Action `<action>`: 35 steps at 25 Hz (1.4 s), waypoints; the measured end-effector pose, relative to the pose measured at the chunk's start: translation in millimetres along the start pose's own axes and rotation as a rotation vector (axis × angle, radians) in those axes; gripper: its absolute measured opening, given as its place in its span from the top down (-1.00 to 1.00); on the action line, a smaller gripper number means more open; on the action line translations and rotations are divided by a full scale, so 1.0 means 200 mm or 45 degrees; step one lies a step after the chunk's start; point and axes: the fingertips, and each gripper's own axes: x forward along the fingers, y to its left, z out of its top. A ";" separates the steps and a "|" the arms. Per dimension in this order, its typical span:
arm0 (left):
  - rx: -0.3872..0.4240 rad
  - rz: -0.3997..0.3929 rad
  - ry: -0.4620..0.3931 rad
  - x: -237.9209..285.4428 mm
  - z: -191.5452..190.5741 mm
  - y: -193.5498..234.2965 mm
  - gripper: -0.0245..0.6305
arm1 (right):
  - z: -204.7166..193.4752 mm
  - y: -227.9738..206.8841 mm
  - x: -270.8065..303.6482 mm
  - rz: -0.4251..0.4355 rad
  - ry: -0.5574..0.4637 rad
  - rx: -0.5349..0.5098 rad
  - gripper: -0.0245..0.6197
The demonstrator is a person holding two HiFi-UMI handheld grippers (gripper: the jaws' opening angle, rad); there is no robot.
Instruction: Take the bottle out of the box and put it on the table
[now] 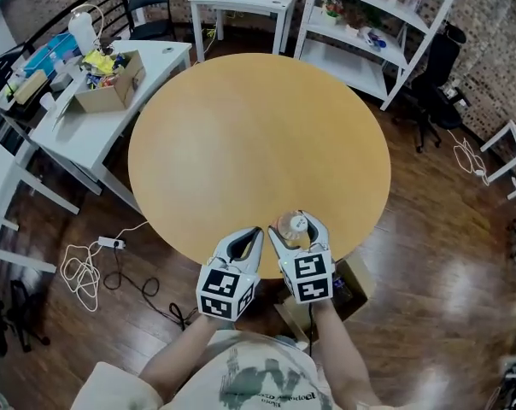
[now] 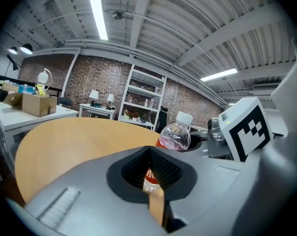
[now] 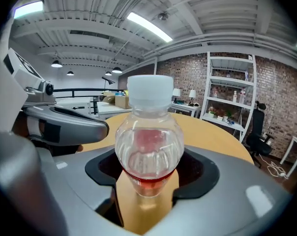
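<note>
A small clear bottle with a white cap and a little red liquid stands upright at the near edge of the round wooden table. My right gripper is shut on it, one jaw on each side of its body. In the right gripper view the bottle fills the middle between the black pads of that gripper. My left gripper hovers just left of it, shut and empty. The left gripper view looks over its jaws at the bottle. An open cardboard box sits on the floor below the table edge.
A white desk at the back left carries a cardboard box of clutter. White shelving and a black office chair stand at the back right. Cables lie on the wooden floor to the left.
</note>
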 end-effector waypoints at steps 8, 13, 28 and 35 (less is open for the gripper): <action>0.021 -0.032 0.048 -0.05 -0.02 0.23 0.93 | 0.07 0.11 0.25 -0.015 0.026 0.017 -0.03; 0.044 -0.117 0.071 -0.01 -0.01 0.33 0.93 | 0.09 0.08 0.33 -0.117 -0.030 0.081 -0.05; 0.063 -0.319 0.061 0.09 0.03 0.23 0.93 | 0.04 0.02 0.31 -0.300 -0.037 0.166 -0.11; 0.069 -0.338 0.059 0.05 0.01 0.16 0.93 | 0.01 0.03 0.15 -0.354 -0.066 0.198 -0.05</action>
